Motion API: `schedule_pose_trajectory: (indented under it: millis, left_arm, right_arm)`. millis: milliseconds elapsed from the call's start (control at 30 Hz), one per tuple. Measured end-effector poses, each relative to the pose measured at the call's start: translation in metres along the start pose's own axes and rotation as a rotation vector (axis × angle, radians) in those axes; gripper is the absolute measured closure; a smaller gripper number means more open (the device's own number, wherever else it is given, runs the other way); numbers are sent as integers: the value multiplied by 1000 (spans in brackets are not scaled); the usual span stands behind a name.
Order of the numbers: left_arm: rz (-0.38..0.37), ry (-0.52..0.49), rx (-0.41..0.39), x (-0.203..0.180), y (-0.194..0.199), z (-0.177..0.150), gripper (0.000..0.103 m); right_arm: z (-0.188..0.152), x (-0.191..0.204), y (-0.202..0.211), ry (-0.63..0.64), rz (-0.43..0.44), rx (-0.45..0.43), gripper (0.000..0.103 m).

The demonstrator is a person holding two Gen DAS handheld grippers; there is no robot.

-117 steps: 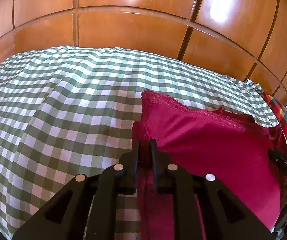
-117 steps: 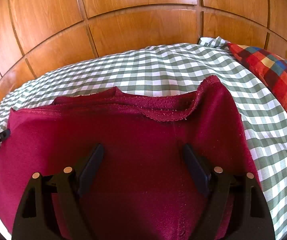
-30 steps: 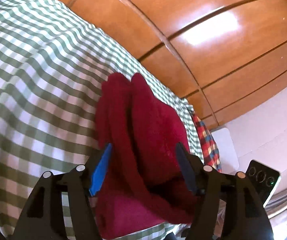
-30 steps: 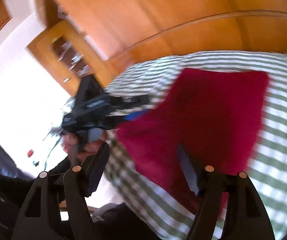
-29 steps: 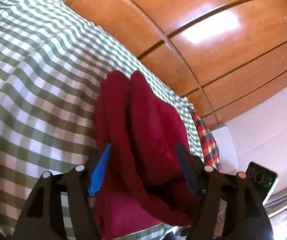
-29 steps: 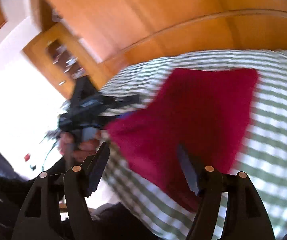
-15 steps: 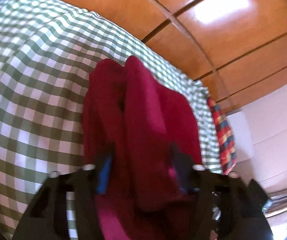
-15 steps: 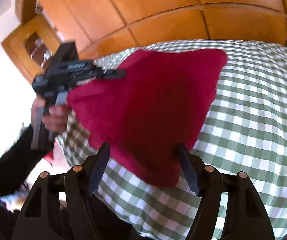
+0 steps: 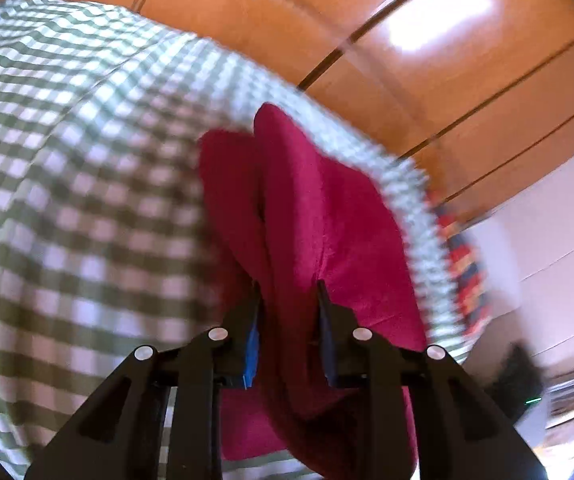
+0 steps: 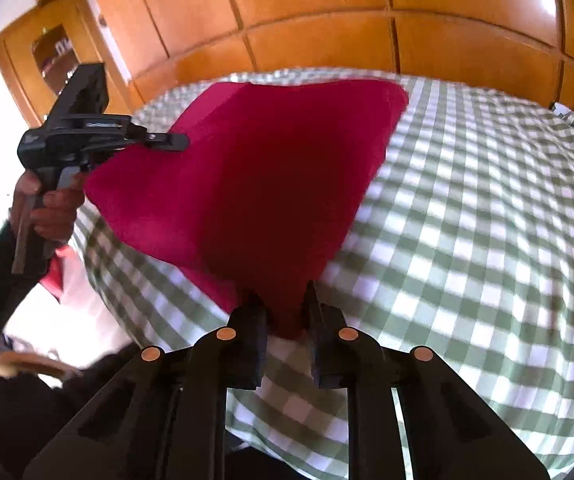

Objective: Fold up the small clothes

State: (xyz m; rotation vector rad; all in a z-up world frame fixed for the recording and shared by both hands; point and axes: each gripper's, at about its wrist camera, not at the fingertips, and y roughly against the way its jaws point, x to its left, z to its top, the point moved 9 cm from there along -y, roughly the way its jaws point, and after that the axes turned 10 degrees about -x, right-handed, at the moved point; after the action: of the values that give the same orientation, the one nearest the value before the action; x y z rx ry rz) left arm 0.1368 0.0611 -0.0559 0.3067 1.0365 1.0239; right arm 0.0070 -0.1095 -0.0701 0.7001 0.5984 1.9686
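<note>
Claws both pinched on red garment [image 10: 255, 184]: right claw [image 10: 285, 316] on near corner, left claw [image 9: 289, 312] on bunched edge. Garment held partly raised over checked bed [image 10: 467, 220]. Judged mid-fold. Next move: carry gripped edge across, lay flat, corners matched, then release.

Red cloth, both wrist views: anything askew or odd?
The red cloth is bunched into two thick lobes between the left gripper's fingers rather than held by a flat edge. The right gripper pinches only its near corner. It sags unevenly over the checked bedspread. No damage shows.
</note>
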Motion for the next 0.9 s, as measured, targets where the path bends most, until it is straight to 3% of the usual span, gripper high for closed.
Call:
schedule_pose_trajectory:
  millis: [167, 200, 233, 300, 367, 467, 633, 733, 800, 900]
  left_arm:
    - [99, -40, -28, 7, -10, -4, 57]
    - [116, -60, -40, 5, -7, -1, 56]
    - [137, -91, -56, 3, -2, 2, 54]
    - [169, -129, -92, -1, 8, 9, 53]
    - [185, -143, -155, -7, 24, 19, 54]
    - [137, -125, -218, -20, 37, 32, 53]
    - [102, -190, -266, -56, 31, 45, 53]
    - [173, -275, -268, -64, 15, 43, 53]
    - [268, -321, -235, -52, -1, 35, 54]
    - [337, -319, -173, -24, -16, 21, 58]
  right_arm:
    - [-10, -2, -13, 12, -11, 46, 86]
    - [-10, -4, -11, 4, 1, 60, 81]
    - [-10, -7, -7, -4, 15, 81, 64]
    - [-3, -20, 6, -29, 5, 79, 40]
    - [9, -30, 20, -78, 21, 40, 40]
    - [37, -45, 37, -139, 5, -51, 40]
    - [86, -55, 17, -192, -85, -152, 40]
    - [105, -57, -13, -247, -109, -160, 40]
    - [114, -53, -36, -270, -116, -159, 40]
    - [119, -46, -60, -292, -105, -152, 40]
